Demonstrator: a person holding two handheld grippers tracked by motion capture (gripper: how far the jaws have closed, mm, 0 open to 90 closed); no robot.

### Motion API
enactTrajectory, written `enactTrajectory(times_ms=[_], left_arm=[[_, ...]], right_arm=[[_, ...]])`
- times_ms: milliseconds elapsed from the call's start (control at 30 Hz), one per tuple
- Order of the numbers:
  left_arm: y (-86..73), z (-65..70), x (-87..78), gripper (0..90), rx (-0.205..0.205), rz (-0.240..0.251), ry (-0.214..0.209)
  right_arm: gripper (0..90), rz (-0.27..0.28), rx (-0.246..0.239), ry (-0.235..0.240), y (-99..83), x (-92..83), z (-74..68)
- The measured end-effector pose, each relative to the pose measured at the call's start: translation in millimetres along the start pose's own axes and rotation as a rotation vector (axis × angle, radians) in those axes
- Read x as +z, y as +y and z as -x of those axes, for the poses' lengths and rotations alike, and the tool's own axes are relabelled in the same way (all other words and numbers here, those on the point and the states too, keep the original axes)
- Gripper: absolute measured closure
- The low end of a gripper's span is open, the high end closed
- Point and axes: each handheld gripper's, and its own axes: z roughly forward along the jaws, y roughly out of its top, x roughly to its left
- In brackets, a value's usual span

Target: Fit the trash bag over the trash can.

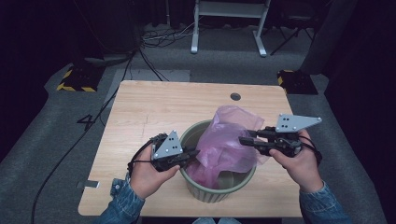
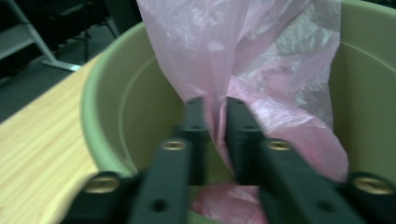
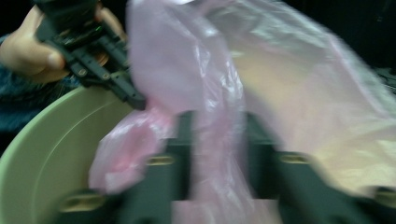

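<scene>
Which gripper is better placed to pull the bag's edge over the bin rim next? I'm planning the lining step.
Probably the left gripper: it sits right at the green bin rim with pink bag film between its jaws. The right gripper holds film higher, above the opening.

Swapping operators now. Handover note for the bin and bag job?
Left tongs: at the near-left rim, jaws narrow with a fold of the pink bag between them; firm grip not certain.
Right tongs: at the bag's right side, film between the jaws; blurred.
Green bin: on the table, bag partly inside, top bunched above the rim.
Left: spread the bag's mouth over the rim.
</scene>
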Motion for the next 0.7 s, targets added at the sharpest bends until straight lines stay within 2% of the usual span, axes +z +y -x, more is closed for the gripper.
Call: enactTrajectory(times_ms=[33,100,167,333,500,567,600,633,700], left_arm=[[1.6,0.3,-1.5,65.6,0.004,0.004,0.008],[5.7,1.1,-5.3,55.8,0.004,0.019,0.024],[12.2,1.6,-10.4,50.1,0.004,0.041,0.039],[31.6,1.1,-19.8,49.6,0.032,0.089,0.056],[44.7,-0.5,-15.3,49.9,0.048,0.125,0.053],[47.8,-1.5,-11.6,52.5,0.05,0.132,0.035],[48.3,-1.9,-10.0,56.8,0.045,0.135,0.022],[48.2,-2.1,-8.8,61.7,0.044,0.142,0.017],[47.5,-2.2,-7.5,78.4,0.054,0.145,0.02]], right_arm=[[86.3,0.004,-0.01,0.004,0.8,0.0,-3.0],[88.1,0.005,-0.027,0.008,2.5,0.2,-7.8],[88.5,0.003,-0.036,0.014,3.9,0.5,-12.2],[88.6,0.005,-0.044,0.026,5.8,1.3,-19.5],[88.5,0.004,-0.045,0.031,5.6,3.0,-22.7],[88.3,0.004,-0.042,0.033,5.1,3.5,-23.1],[87.8,0.001,-0.042,0.034,4.6,3.6,-23.1],[87.0,-0.004,-0.038,0.035,3.9,3.8,-23.0],[85.0,-0.008,-0.034,0.031,1.6,4.0,-22.3]])
